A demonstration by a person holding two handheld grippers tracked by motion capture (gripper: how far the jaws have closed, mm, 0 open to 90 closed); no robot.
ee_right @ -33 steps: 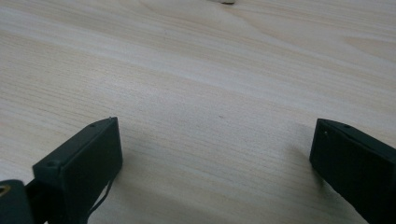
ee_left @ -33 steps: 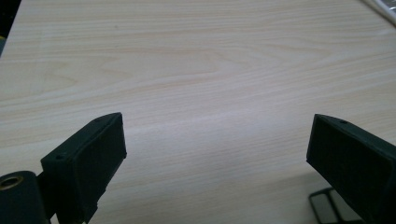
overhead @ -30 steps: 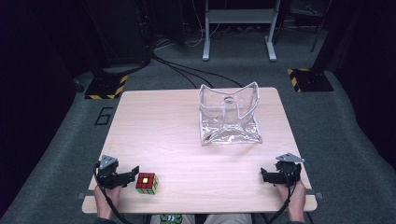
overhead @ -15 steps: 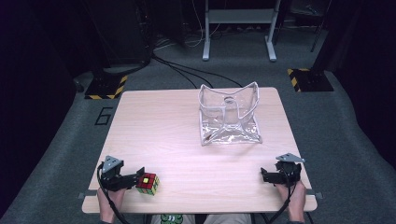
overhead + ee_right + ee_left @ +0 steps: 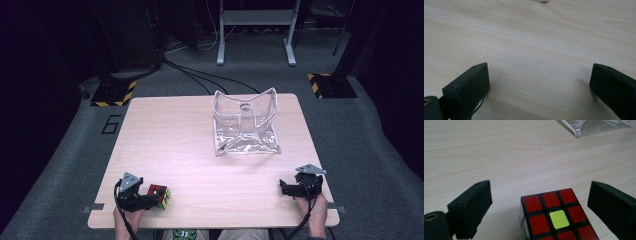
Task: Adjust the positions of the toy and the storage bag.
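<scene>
A scrambled puzzle cube (image 5: 160, 195) rests near the table's front left corner. In the left gripper view its top face (image 5: 556, 216) is red with a yellow centre. My left gripper (image 5: 148, 198) is open, its two black jaws (image 5: 540, 195) standing on either side of the cube with gaps on both sides. At the front right, my right gripper (image 5: 286, 189) lies low on the table pointing left. Its jaws (image 5: 539, 72) are spread wide over bare wood.
A clear plastic pouch (image 5: 245, 125) with white edges stands open on the far middle of the wooden table (image 5: 170, 140); its corner (image 5: 576, 130) shows far off in the left gripper view. Grey carpet, cables and stand feet surround the table.
My left gripper has slid a little to the right, so its open jaws now flank the cube. The right gripper and the pouch have stayed put.
</scene>
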